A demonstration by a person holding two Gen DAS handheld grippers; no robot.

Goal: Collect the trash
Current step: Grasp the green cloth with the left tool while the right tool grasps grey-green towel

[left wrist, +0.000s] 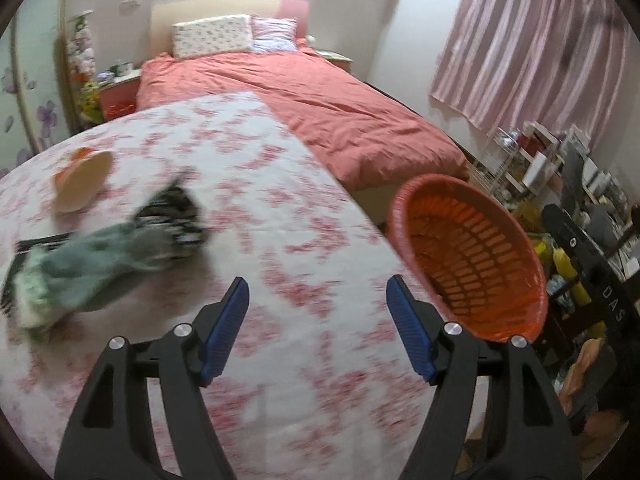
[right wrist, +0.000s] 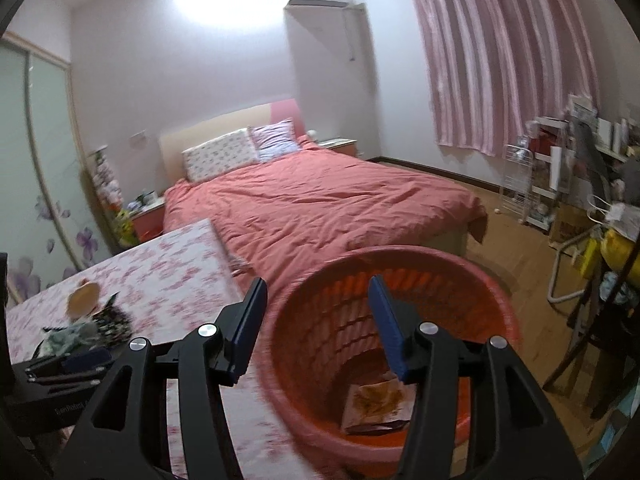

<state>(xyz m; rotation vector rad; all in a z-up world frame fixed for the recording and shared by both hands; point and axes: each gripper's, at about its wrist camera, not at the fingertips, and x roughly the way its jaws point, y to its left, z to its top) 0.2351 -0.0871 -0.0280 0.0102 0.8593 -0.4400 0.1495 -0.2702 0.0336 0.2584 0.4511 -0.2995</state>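
Left tool [left wrist: 316, 292]: I see it wide, empty, over the bench [left wrist: 256, 208].
Right tool [right wrist: 316, 292]: wide, empty, above the red basket [right wrist: 496, 292].
Trash: crumpled wrappers [left wrist: 120, 240] at 10 o'clock; light, soft, I would pinch the bunched middle.
Basket: one wrapper [right wrist: 372, 404] inside.

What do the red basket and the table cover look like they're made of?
The red basket looks like moulded plastic: rigid slotted walls, a smooth rim, a slight sheen. The table cover looks like printed cloth or thin vinyl: matte, pink floral pattern, lying flat. Motion blur leaves that one open.
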